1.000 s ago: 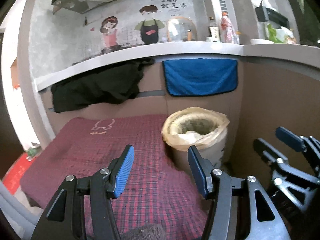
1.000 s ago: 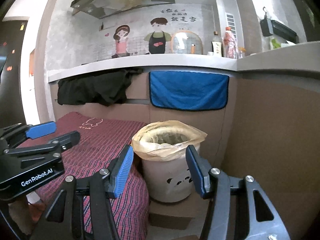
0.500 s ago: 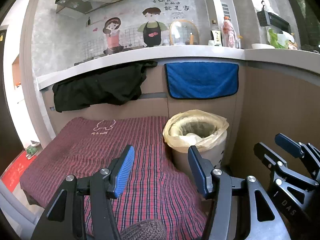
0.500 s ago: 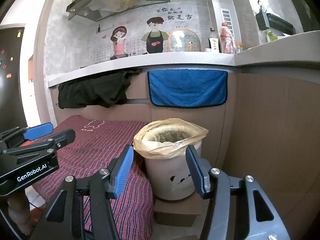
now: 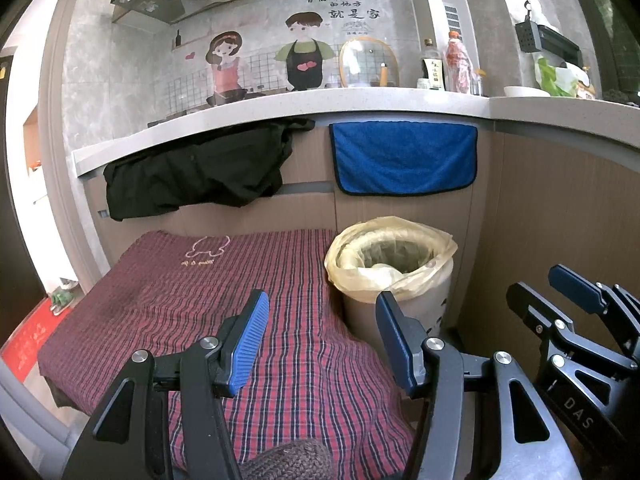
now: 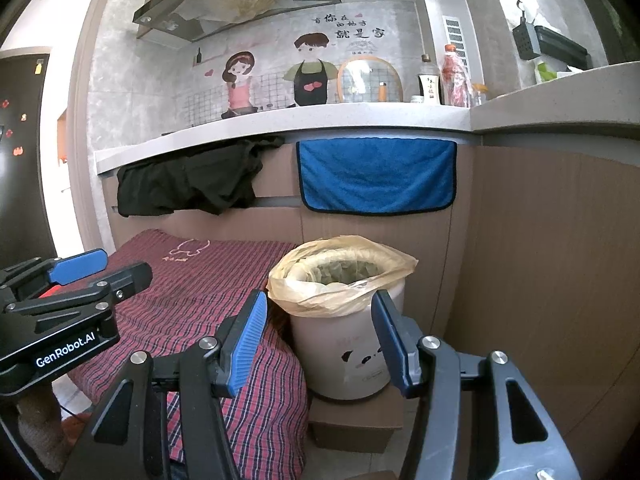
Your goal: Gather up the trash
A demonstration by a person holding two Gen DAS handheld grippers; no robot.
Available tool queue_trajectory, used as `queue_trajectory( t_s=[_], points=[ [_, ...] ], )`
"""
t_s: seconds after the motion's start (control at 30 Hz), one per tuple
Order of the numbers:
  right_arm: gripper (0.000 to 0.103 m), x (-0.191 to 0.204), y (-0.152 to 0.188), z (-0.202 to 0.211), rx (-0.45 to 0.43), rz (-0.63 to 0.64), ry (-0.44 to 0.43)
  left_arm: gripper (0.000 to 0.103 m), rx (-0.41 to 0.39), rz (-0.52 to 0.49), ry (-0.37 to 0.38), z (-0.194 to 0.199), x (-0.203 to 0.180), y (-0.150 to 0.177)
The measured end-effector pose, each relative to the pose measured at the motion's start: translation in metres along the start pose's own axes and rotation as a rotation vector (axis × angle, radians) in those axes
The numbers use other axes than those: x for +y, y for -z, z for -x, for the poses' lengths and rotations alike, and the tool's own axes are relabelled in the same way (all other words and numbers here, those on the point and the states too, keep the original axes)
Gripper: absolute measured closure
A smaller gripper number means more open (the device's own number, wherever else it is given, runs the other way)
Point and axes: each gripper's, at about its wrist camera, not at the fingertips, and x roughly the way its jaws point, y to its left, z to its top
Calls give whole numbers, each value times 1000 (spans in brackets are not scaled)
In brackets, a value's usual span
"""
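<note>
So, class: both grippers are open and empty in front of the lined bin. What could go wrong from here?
1. The bin stands on a small cardboard box; a push could tip it.
2. The thin liner bag hangs loosely over the rim; a blue finger pad of the right gripper might snag or tear it.
3. The two grippers are close together; they could collide.

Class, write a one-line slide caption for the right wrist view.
Open right gripper faces a bag-lined trash bin beside a plaid cloth; left gripper alongside.
</note>
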Motion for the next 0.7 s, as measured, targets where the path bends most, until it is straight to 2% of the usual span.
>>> queue_trajectory(
  t_s=[0.7],
  points=[
    [51, 2, 1, 1, 8, -5, -2, 46, 7, 2, 3, -1, 3, 1]
  ],
)
